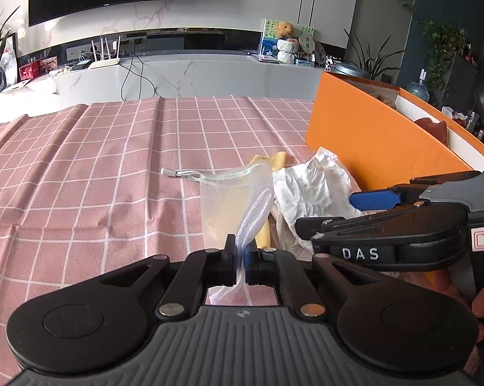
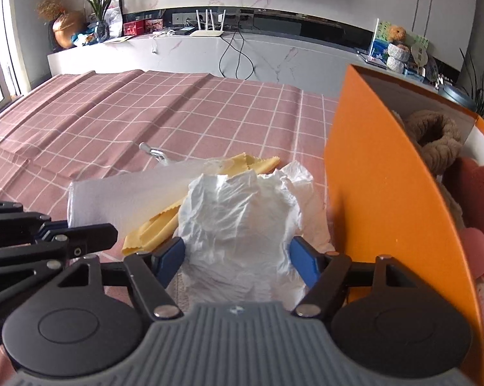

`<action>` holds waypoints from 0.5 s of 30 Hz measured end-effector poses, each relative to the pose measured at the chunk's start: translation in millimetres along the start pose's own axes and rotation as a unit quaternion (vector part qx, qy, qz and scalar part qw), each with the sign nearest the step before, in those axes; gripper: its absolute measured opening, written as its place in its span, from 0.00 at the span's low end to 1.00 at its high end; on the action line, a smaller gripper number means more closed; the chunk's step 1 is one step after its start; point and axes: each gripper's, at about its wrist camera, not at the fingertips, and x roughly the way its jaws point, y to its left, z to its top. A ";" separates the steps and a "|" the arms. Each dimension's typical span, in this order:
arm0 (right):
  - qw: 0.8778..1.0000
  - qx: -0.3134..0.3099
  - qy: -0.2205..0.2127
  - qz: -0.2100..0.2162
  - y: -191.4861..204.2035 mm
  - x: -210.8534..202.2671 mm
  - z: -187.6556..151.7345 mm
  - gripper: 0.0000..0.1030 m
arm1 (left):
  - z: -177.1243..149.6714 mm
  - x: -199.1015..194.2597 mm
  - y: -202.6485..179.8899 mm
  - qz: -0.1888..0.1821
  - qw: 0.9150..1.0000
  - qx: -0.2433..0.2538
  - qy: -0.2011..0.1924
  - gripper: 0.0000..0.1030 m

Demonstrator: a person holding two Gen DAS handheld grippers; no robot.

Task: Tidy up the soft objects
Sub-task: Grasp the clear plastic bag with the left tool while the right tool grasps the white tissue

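White mesh pouch (image 1: 232, 202) is pinched at its near edge by the closed left gripper (image 1: 240, 262); it lies on the pink checked cloth (image 1: 97, 167). Right wrist view: right gripper (image 2: 237, 254) is spread wide around crumpled white tissue (image 2: 238, 218), just left of the orange box (image 2: 386, 193); yellow cloth (image 2: 155, 228) is seen underneath.

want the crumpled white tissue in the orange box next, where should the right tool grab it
Grip the raised crumpled hump of the white tissue across its width, coming from the near side, where the open right tool already straddles it. Its puffed middle stands clear of the yellow cloth on the left, and the orange box wall blocks the right.
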 end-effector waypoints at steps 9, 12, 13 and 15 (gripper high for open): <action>0.999 0.004 -0.009 0.033 7.7 -1.6 -12.5 0.31 | -1.5 5.0 -6.9 0.021 0.999 0.027 -0.008 0.28; 0.999 0.005 -0.006 0.045 10.2 -4.8 -13.2 0.29 | -0.4 6.6 -5.2 0.027 0.999 0.024 -0.016 0.25; 0.999 0.007 -0.004 0.053 12.0 -6.6 -14.9 0.28 | 0.3 6.2 -4.2 0.031 0.999 0.022 -0.017 0.22; 0.998 0.005 -0.002 0.064 17.4 -8.8 -17.4 0.28 | -0.4 3.3 -0.9 0.037 0.999 0.018 -0.017 0.19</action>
